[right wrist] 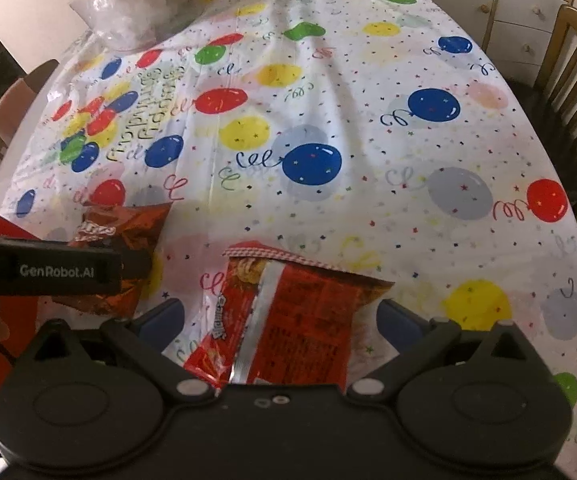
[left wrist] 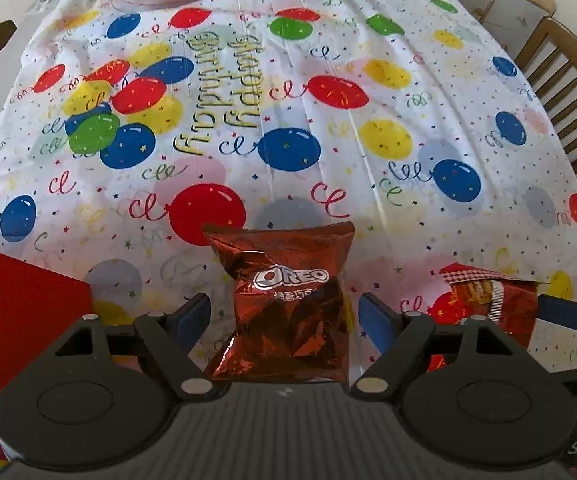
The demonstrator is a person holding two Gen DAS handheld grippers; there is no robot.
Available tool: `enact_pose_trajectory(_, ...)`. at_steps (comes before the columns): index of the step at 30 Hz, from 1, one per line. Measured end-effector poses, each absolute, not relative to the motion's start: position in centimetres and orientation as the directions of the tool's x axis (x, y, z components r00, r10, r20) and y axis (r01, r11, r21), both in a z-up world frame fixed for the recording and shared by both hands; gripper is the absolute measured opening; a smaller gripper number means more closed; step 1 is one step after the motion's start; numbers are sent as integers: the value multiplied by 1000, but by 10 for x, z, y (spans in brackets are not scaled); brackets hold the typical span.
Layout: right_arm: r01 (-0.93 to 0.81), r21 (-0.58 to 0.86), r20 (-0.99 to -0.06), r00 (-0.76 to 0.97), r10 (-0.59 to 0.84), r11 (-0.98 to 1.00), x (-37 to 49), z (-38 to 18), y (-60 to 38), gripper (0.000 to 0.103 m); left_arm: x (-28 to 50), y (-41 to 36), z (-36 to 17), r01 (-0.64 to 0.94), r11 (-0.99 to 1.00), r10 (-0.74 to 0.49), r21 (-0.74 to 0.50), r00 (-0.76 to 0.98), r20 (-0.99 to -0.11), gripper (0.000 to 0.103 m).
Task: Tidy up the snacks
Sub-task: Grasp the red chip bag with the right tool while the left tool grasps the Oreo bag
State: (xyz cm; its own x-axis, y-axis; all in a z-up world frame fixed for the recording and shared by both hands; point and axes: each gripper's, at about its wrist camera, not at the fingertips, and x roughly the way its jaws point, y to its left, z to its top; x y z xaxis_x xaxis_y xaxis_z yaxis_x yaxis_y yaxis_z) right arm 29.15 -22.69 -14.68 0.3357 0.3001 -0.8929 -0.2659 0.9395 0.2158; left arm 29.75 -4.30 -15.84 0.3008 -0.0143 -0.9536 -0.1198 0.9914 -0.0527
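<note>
A brown foil Oreo bag (left wrist: pixel 288 300) lies on the balloon tablecloth between the spread fingers of my left gripper (left wrist: pixel 284 316); the blue pads stand apart from its sides. It also shows in the right wrist view (right wrist: pixel 124 248), partly behind the left gripper's body. A red snack bag with a checked top edge (right wrist: pixel 296 312) lies between the open fingers of my right gripper (right wrist: pixel 280 320), not touched. The same red bag shows at the right in the left wrist view (left wrist: pixel 484 304).
A red box (left wrist: pixel 24 316) sits at the near left. Clear plastic bags of snacks (right wrist: pixel 136 4) lie at the table's far end. Wooden chairs (left wrist: pixel 568 92) and a cabinet (right wrist: pixel 520 16) stand to the right.
</note>
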Motion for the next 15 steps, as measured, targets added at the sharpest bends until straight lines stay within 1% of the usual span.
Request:
enact_pose_trajectory(7, -216, 202, -905, 332, 266, 955, 297, -157, -223, 102, 301, -45, -167, -112, 993, -8, -42, 289, -957, 81)
enact_pose_trajectory(10, -216, 190, -909, 330, 255, 958, 296, -161, -219, 97, 303, -48, -169, -102, 994, -3, -33, 284, -959, 80)
enact_pose_trajectory(11, -219, 188, -910, 327, 254, 957, 295, -162, -217, 96, 303, -48, -169, -98, 995, 2, -27, 286, -958, 78)
enact_pose_trajectory(13, -225, 172, -910, 336, 243, 959, 294, -161, -215, 95, 303, -49, -170, -94, 995, 4, -24, 282, -959, 68)
enact_pose_trajectory(15, -224, 164, -910, 342, 235, 961, 294, -160, -215, 89, 302, -50, -169, -89, 996, 13, -13, 288, -958, 64)
